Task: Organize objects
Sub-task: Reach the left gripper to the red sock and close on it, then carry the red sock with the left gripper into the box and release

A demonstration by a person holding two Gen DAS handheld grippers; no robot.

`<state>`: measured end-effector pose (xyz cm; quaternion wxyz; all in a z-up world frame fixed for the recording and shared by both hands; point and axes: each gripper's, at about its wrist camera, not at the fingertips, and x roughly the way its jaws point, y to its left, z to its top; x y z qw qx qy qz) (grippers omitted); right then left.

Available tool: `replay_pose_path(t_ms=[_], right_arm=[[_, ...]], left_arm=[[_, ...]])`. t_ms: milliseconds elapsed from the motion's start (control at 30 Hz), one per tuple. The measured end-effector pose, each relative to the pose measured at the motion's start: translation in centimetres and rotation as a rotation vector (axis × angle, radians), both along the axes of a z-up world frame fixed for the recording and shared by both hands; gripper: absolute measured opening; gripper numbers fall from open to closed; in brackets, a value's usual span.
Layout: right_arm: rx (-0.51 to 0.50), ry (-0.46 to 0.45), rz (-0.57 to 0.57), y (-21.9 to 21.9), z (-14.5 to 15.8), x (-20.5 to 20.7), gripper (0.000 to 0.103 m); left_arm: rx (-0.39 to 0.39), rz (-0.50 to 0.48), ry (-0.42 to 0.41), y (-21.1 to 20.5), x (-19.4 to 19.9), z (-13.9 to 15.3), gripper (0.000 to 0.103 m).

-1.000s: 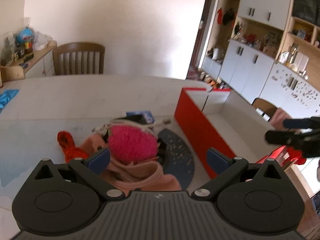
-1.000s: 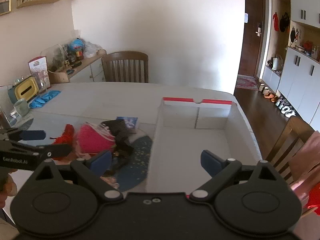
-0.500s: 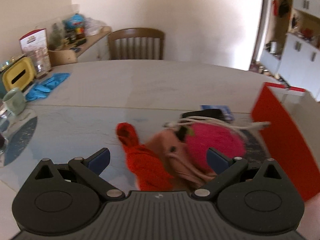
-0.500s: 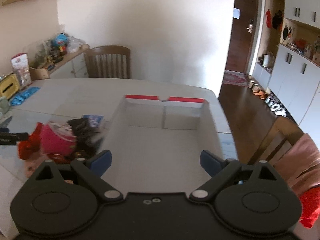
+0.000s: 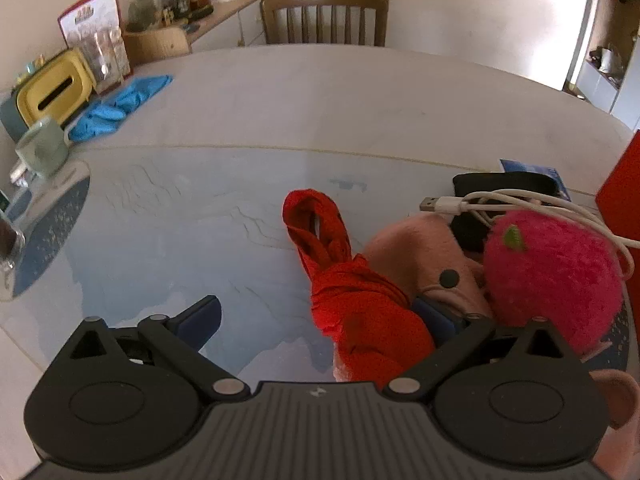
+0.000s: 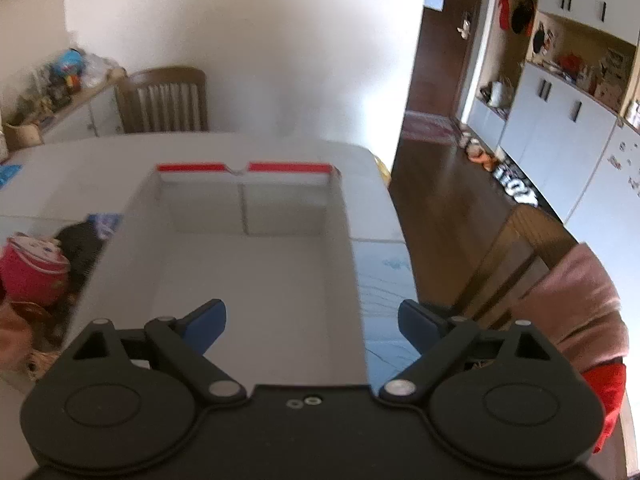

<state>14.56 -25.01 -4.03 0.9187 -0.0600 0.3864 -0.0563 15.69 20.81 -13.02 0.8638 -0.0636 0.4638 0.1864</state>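
Left gripper (image 5: 320, 320) has swung over the red cloth (image 5: 352, 304) (jaws wide).

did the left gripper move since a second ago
Yes. The left gripper swung left, away from the red box, and down over the red cloth.

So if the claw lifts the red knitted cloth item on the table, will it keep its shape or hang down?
The red knitted cloth item will probably hang down: it lies crumpled and folded, so it looks floppy. It seems light and unlikely to slip, as the weave looks rough. It touches the pink plush piece, which might drag along.
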Motion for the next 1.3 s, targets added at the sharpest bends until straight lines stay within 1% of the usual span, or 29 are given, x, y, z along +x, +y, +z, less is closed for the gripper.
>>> replay_pose_path(t_ms=[67, 100, 167, 233, 267, 300, 333, 367, 400, 433, 467, 533, 567, 633, 667, 800, 867, 900, 933, 1133, 1300], right_arm=[[-0.003, 0.024, -0.012, -0.6, -0.6, 0.5, 0.088], [-0.007, 0.039, -0.019, -0.9, -1.0, 0.8, 0.085], [-0.009, 0.06, -0.031, -1.3, -1.6, 1.1, 0.083], [-0.004, 0.08, -0.036, -1.6, -2.0, 1.4, 0.079], [-0.004, 0.087, -0.039, -1.7, -2.3, 1.5, 0.078], [-0.006, 0.094, -0.044, -1.9, -2.5, 1.7, 0.077], [-0.005, 0.102, -0.049, -2.0, -2.7, 1.8, 0.074], [0.001, 0.109, -0.052, -2.1, -2.9, 2.0, 0.07], [0.008, 0.116, -0.055, -2.2, -3.0, 2.1, 0.065], [0.014, 0.121, -0.061, -2.4, -3.1, 2.2, 0.062], [0.022, 0.125, -0.062, -2.5, -3.2, 2.2, 0.061], [0.033, 0.134, -0.06, -2.8, -3.4, 2.5, 0.05], [0.032, 0.138, -0.062, -2.8, -3.4, 2.5, 0.048], [0.044, 0.149, -0.057, -3.1, -3.4, 2.5, 0.039], [0.044, 0.153, -0.056, -3.1, -3.4, 2.4, 0.037], [0.059, 0.177, -0.055, -3.4, -3.6, 2.3, 0.02], [0.065, 0.184, -0.053, -3.4, -3.6, 2.2, 0.014], [0.074, 0.186, -0.05, -3.5, -3.6, 2.3, 0.008], [0.081, 0.187, -0.049, -3.6, -3.6, 2.2, 0.005], [0.089, 0.187, -0.036, -3.8, -3.5, 2.1, 0.002], [0.092, 0.192, -0.022, -3.8, -3.4, 2.1, 0.001]], left_arm=[[-0.025, 0.006, 0.006, 0.2, 0.2, -0.2, 0.098], [-0.039, 0.01, 0.011, 0.4, 0.3, -0.3, 0.096], [-0.052, 0.026, 0.015, 0.6, 0.3, -0.4, 0.092], [-0.067, 0.031, 0.008, 0.7, 0.3, -0.4, 0.082], [-0.073, 0.03, 0.005, 0.7, 0.3, -0.3, 0.08], [-0.076, 0.028, 0.001, 0.6, 0.3, -0.2, 0.074], [-0.078, 0.026, -0.005, 0.5, 0.3, -0.1, 0.066], [-0.084, 0.024, -0.012, 0.5, 0.3, 0.0, 0.061], [-0.092, 0.026, -0.022, 0.4, 0.2, 0.1, 0.054], [-0.095, 0.026, -0.03, 0.3, 0.2, 0.3, 0.047], [-0.094, 0.024, -0.035, 0.3, 0.2, 0.4, 0.044], [-0.076, 0.023, -0.043, 0.0, 0.1, 0.7, 0.041], [-0.07, 0.022, -0.048, -0.1, 0.1, 0.8, 0.041], [-0.062, 0.02, -0.062, -0.2, -0.1, 1.0, 0.038], [-0.06, 0.022, -0.069, -0.2, -0.2, 1.1, 0.037], [-0.051, 0.037, -0.093, -0.1, -0.6, 1.7, 0.036], [-0.046, 0.045, -0.103, 0.0, -1.0, 2.0, 0.035], [-0.043, 0.047, -0.108, 0.0, -1.1, 2.2, 0.034], [-0.038, 0.049, -0.112, 0.0, -1.3, 2.4, 0.034], [-0.033, 0.061, -0.149, -0.3, -2.8, 3.9, 0.033], [-0.032, 0.057, -0.195, -1.3, -4.2, 6.3, 0.033]])
